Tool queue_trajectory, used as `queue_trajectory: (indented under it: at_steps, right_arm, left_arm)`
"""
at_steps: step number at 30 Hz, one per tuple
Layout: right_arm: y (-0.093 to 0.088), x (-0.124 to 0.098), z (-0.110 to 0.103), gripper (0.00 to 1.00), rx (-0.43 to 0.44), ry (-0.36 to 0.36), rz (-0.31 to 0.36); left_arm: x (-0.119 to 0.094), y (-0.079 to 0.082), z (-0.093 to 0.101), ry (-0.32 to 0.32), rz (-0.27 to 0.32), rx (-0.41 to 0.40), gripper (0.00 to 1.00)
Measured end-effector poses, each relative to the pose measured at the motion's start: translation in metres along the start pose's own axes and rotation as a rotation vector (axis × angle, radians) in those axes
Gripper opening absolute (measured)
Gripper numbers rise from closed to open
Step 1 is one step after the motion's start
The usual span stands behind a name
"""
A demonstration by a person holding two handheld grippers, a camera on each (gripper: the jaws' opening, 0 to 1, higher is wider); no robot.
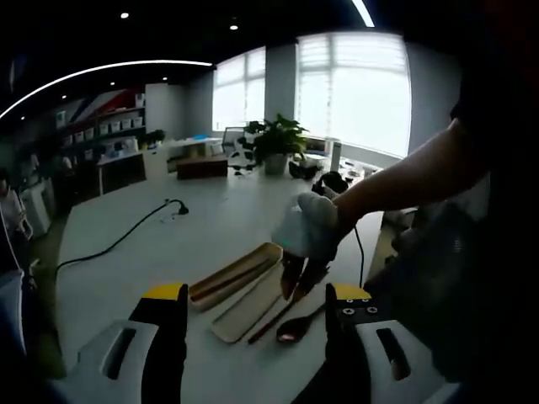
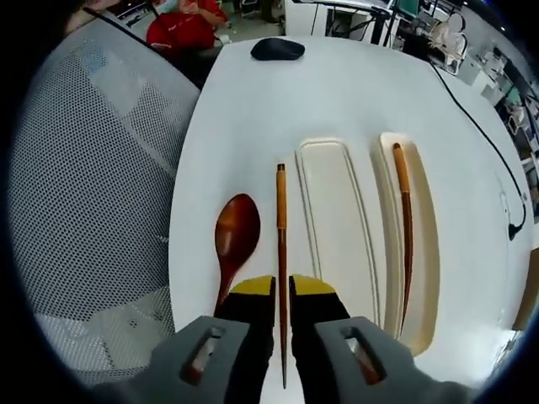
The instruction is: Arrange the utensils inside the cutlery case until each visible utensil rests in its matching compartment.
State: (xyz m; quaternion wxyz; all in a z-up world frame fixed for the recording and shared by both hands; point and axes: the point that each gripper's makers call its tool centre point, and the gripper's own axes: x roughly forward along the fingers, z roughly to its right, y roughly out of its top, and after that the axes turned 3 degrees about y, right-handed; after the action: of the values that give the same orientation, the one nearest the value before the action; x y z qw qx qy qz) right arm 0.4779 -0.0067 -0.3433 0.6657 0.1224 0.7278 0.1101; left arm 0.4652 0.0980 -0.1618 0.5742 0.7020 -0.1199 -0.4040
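While my right tongs (image 2: 282,296) sit clamped on a chopstick (image 2: 281,252) lying on the desk (image 2: 253,109), a spoon (image 2: 235,236) rests just beside it. My left tongs (image 1: 257,307) stand apart above the desk. A second chopstick (image 2: 405,219) lies inside the case (image 2: 425,252), its lid (image 2: 333,219) alongside.

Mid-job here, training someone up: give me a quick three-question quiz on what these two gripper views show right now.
1. True or false: both chopsticks already lie inside the cutlery case.
2. The right hand-held gripper has its jaws on either side of which item? A) the wooden spoon B) the loose chopstick C) the case lid
3. Fill in: the spoon lies on the white ____, outside the case.

Key
1. False: one chopstick lies in the case, the other on the table.
2. B
3. table

In the left gripper view, the left hand-held gripper is held back from the items, jaws wide apart.
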Motion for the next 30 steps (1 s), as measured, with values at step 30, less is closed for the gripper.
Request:
queue_trajectory:
  at_steps: [30]
  right_arm:
    - [-0.012, 0.016, 0.000, 0.06, -0.028, 0.003, -0.071]
  left_arm:
    - [0.000, 0.000, 0.001, -0.002, 0.000, 0.000, 0.68]
